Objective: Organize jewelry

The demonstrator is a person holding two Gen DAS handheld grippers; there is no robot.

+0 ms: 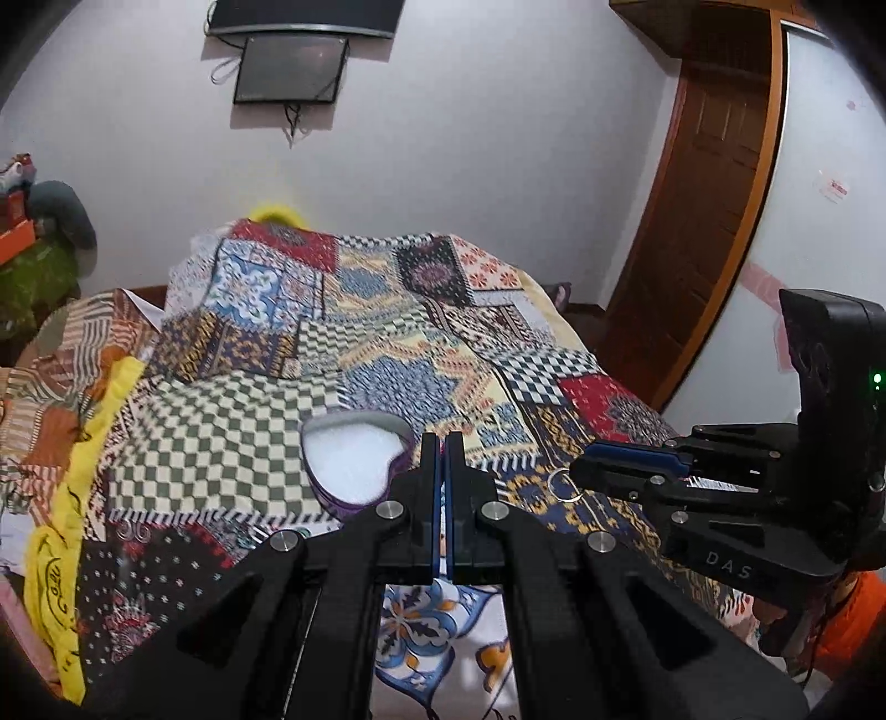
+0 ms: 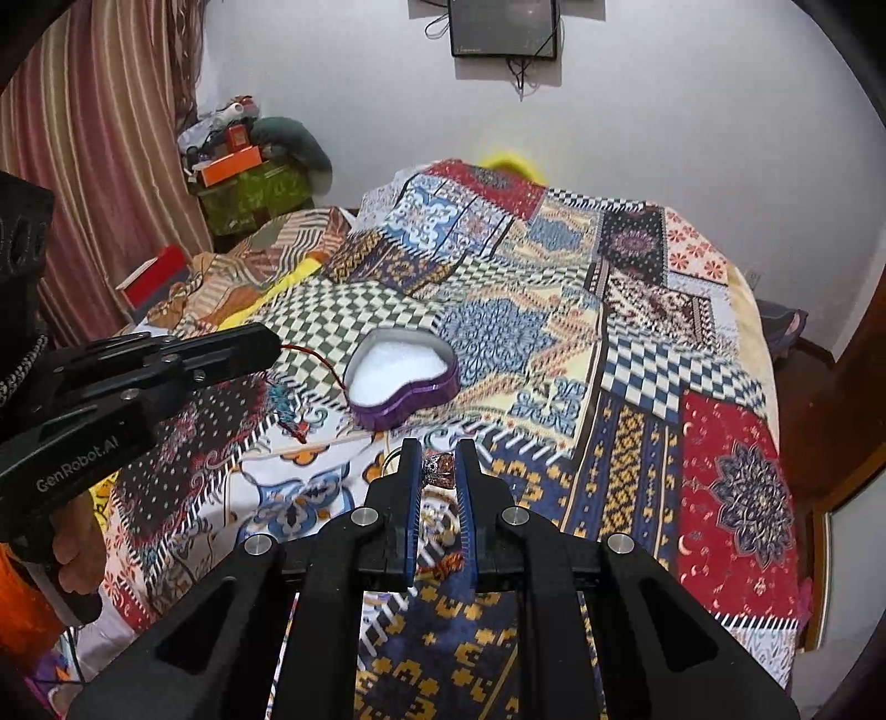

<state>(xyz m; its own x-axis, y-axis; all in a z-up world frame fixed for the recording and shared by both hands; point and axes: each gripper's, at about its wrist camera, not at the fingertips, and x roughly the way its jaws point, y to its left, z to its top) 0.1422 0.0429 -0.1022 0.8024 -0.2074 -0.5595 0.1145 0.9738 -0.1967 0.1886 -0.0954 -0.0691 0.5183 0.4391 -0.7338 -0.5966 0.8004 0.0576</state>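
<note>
A purple heart-shaped box [image 2: 404, 382] with white lining lies open on the patchwork bedspread [image 2: 609, 387]. My left gripper [image 1: 441, 440] is shut, just right of the box [image 1: 354, 459] in its own view. In the right wrist view a thin red cord [image 2: 310, 354] with a small dangling piece [image 2: 288, 415] hangs from the left gripper's [image 2: 274, 340] tip, left of the box. My right gripper [image 2: 437, 451] is shut on a small ring with a dark ornate top [image 2: 437, 469], in front of the box. Its hoop [image 1: 563, 487] shows under the right gripper [image 1: 578, 471].
The bed fills both views. A small silvery piece [image 1: 133, 531] lies on the spread at the left. Boxes and clutter [image 2: 243, 166] stand by a striped curtain [image 2: 94, 166]. A wooden door [image 1: 692, 249] is at the right, and a dark screen [image 2: 501, 27] hangs on the wall.
</note>
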